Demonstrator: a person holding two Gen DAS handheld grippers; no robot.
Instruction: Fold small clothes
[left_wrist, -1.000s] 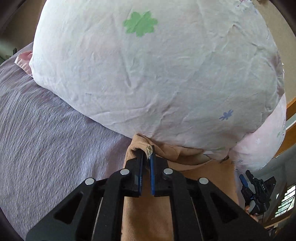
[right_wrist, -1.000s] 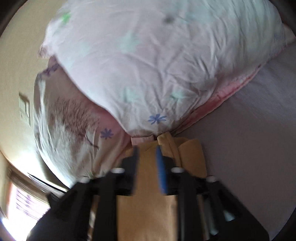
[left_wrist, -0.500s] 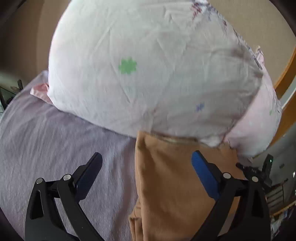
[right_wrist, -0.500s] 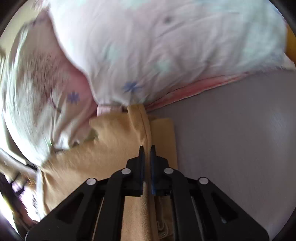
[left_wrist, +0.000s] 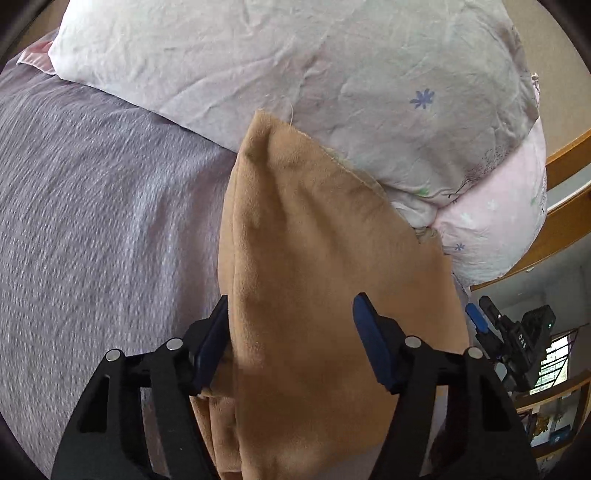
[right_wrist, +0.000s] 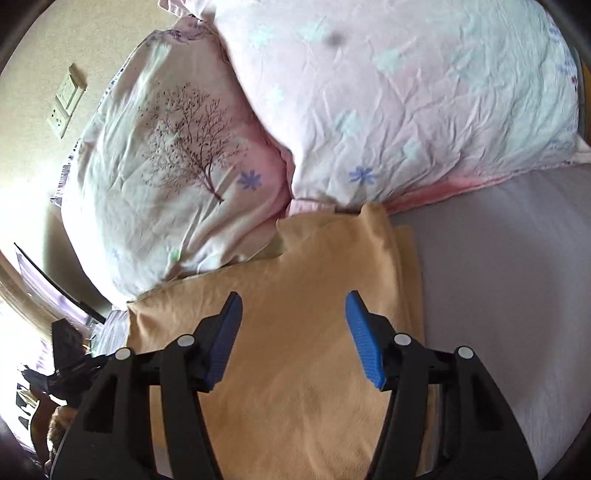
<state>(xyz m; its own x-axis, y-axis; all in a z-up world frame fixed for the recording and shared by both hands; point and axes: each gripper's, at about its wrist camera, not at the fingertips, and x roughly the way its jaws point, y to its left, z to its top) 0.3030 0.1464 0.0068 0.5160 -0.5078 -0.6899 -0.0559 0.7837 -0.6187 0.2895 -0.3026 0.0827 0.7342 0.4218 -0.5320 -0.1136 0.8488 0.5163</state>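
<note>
A tan soft garment (left_wrist: 317, 280) lies folded on the purple bedsheet (left_wrist: 92, 206), its far end against the pillows. In the left wrist view my left gripper (left_wrist: 291, 325) is open, jaws wide, hovering over the garment's near left part; its left pad sits at the garment's left edge. In the right wrist view the same garment (right_wrist: 295, 332) lies flat with a folded layer along its right side. My right gripper (right_wrist: 293, 325) is open above its middle and holds nothing. The right gripper also shows at the right edge of the left wrist view (left_wrist: 513, 332).
Two large floral pillows (right_wrist: 406, 92) (right_wrist: 166, 166) stand at the garment's far end. A wooden bed frame (left_wrist: 565, 147) curves at the right. A wall socket plate (right_wrist: 66, 99) is on the wall. The bedsheet (right_wrist: 517, 295) extends to the right.
My left gripper let go of the garment's end and opened, then moved closer over the cloth. My right gripper, shut on a fold half a second ago, has opened and the garment lies flatter.
</note>
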